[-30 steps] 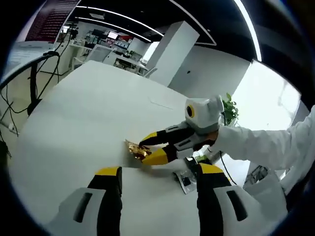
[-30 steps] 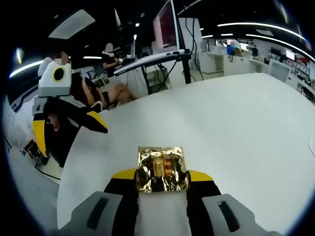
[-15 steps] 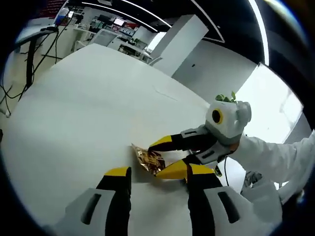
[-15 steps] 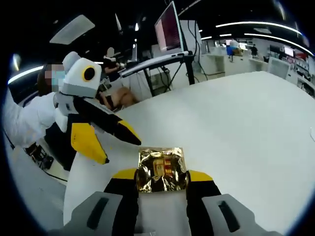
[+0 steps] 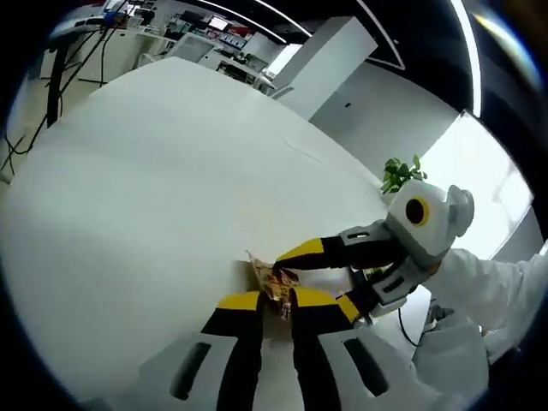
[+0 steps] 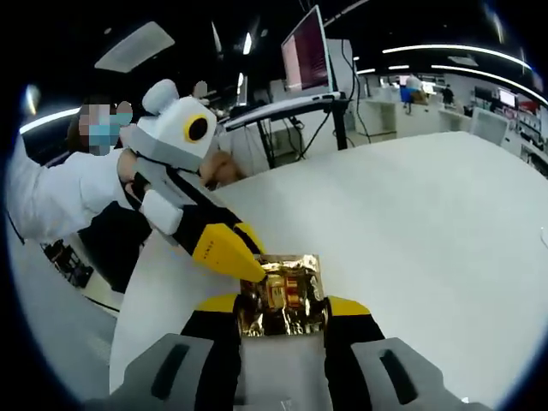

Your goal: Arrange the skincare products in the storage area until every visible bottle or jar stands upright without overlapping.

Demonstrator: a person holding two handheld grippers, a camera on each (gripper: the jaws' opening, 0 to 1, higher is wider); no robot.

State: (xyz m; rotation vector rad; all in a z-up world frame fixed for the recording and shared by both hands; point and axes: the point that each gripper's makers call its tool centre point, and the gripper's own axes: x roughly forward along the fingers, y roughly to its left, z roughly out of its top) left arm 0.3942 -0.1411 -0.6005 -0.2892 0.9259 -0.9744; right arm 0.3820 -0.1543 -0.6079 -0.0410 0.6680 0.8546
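A crinkled gold foil sachet (image 6: 282, 295) is the only product I see; it lies just above the white table (image 6: 411, 223). My right gripper (image 6: 282, 306) is shut on it, one jaw against each side edge. My left gripper (image 6: 231, 253) comes in from the left, its yellow tip on the sachet's upper left corner. In the left gripper view the sachet (image 5: 271, 281) shows edge-on between my left gripper's (image 5: 276, 300) jaws, which stand nearly together on it. The right gripper (image 5: 301, 272) reaches in from the right with its jaws either side of the sachet.
The table's rounded edge (image 6: 128, 282) runs close by on the left. A person in a white sleeve (image 6: 51, 197) holds the grippers. A monitor on a stand (image 6: 308, 51) is behind the table, and a potted plant (image 5: 398, 175) stands beyond the far edge.
My left gripper has moved in to the sachet, and its jaws have gone from wide apart to nearly together around the sachet's edge. The right gripper has kept its hold.
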